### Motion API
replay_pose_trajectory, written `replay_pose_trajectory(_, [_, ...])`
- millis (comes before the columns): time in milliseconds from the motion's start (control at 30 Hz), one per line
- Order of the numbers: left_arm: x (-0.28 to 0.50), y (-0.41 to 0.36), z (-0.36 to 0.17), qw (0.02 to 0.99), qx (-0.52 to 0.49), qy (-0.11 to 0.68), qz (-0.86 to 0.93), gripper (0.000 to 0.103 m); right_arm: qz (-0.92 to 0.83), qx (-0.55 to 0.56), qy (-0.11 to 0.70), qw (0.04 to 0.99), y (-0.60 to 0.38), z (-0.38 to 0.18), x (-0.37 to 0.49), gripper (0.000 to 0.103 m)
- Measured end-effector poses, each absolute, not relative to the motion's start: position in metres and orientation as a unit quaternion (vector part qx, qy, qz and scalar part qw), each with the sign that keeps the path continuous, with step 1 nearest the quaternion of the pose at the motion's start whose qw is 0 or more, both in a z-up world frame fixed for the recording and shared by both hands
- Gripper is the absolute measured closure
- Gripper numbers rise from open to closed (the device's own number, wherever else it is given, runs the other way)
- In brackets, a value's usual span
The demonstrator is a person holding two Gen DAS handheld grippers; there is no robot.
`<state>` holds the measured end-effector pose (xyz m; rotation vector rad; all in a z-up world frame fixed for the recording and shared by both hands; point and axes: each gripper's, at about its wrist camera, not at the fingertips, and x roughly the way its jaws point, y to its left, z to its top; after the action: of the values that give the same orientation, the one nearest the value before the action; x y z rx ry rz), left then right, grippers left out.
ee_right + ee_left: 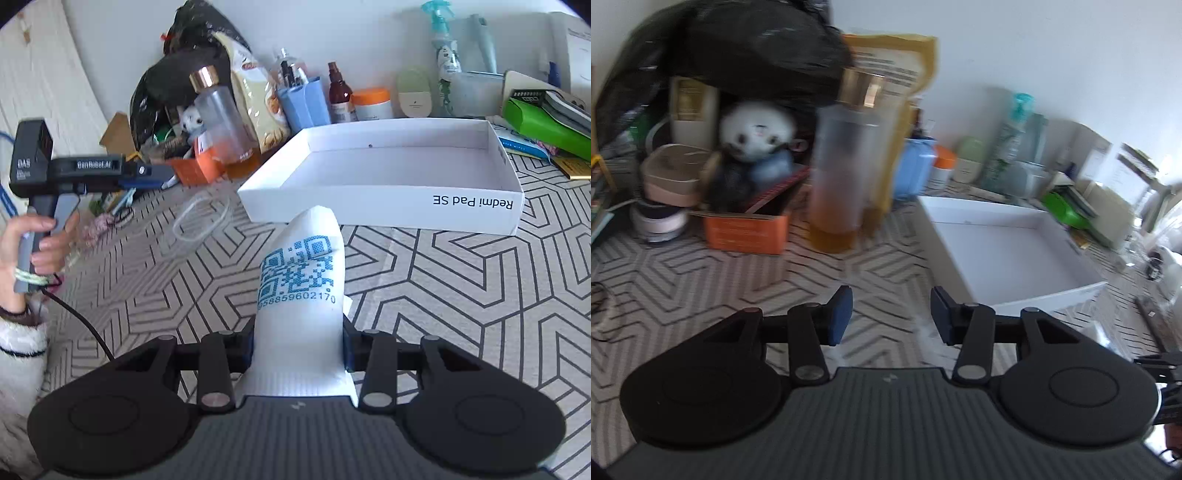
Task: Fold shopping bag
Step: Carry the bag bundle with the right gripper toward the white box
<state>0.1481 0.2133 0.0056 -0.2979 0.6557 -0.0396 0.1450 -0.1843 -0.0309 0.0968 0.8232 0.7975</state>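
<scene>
Patterned tabletop (443, 280), cluttered wall side. Right gripper (298, 347) clamps folded white bag (301, 295); left gripper (889, 314) open, empty. Hand (33, 240) visible only right view.

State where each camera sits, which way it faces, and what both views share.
Left wrist: rides the left gripper, jaws open and empty, facing the frosted bottle and back clutter.
Right wrist: rides the right gripper, jaws clamping the folded white bag, facing the white box; the person's left hand shows.
Shared: bottle, box, patterned tablecloth.
</scene>
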Motion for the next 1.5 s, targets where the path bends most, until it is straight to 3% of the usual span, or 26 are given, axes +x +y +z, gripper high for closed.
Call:
replay_pose_trajectory(67, [0.145,0.231,0.006,0.93,-0.17,0.326,-0.01,0.05,0.384,0.079,0.393,0.832,-0.188,-0.031,0.152,0.062])
replay_pose_trajectory(133, [0.144,0.233,0.008,0.936,-0.158,0.315,-0.011,0.035,0.388,0.094,0.391,0.829,-0.187,-0.031,0.157,0.062])
replay_pose_trajectory(200, [0.15,0.224,0.004,0.94,-0.111,0.323,0.01,0.027,0.395,0.107,0.389,0.825,-0.185,-0.032,0.162,0.062])
replay_pose_trajectory(333, [0.172,0.215,-0.018,0.925,-0.084,0.37,0.013,0.027,0.412,0.14,0.381,0.816,-0.184,-0.034,0.172,0.062])
replay_pose_trajectory(667, [0.188,0.208,-0.046,0.92,-0.062,0.386,0.025,0.028,0.456,0.188,0.362,0.791,-0.182,-0.027,0.185,0.062])
replay_pose_trajectory(700, [0.189,0.205,-0.047,0.921,-0.049,0.386,0.028,0.033,0.46,0.189,0.362,0.789,-0.181,-0.026,0.186,0.062])
replay_pose_trajectory(767, [0.188,0.199,-0.049,0.927,-0.032,0.373,0.03,0.052,0.469,0.192,0.365,0.781,-0.178,-0.024,0.188,0.062])
replay_pose_trajectory(833, [0.187,0.196,-0.047,0.93,-0.039,0.364,0.022,0.101,0.477,0.186,0.368,0.776,-0.174,-0.021,0.189,0.062])
replay_pose_trajectory(1167, [0.148,0.171,-0.002,0.966,-0.011,0.256,-0.028,0.103,0.511,0.154,0.371,0.76,-0.139,-0.005,0.197,0.062])
replay_pose_trajectory(1500, [0.123,0.16,0.026,0.962,-0.073,0.228,-0.129,0.103,0.543,0.098,0.347,0.758,-0.116,0.017,0.182,0.062])
